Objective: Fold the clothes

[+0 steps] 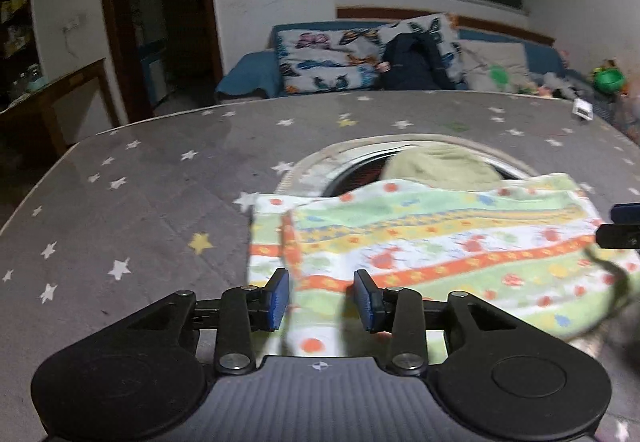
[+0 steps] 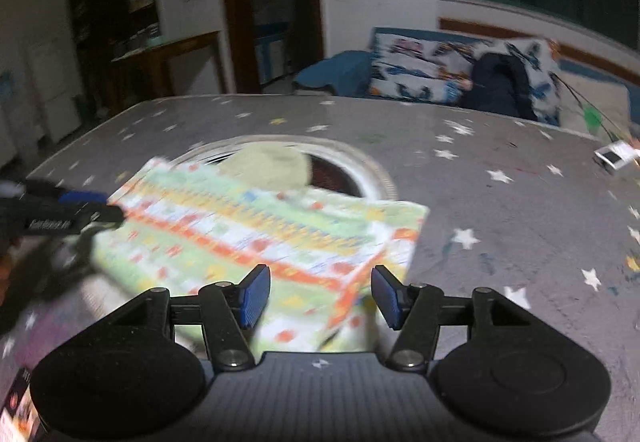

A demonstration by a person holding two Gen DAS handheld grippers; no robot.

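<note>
Patterned cloth [image 1: 420,254] lies part-folded on the starry worktop [image 1: 140,202], overlapping a round basin [image 1: 304,170] at 12 o'clock. Left tongs [image 1: 322,300] and right tongs [image 2: 320,296] both gape, holding nothing (blurry). Best pinch both near corners evenly, then fold away.

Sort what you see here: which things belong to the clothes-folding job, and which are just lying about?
Job:
patterned cloth
green garment
left gripper, open
right gripper, open

Lying about:
round basin
white box
butterfly pillow
dark jacket
star-print table
</note>
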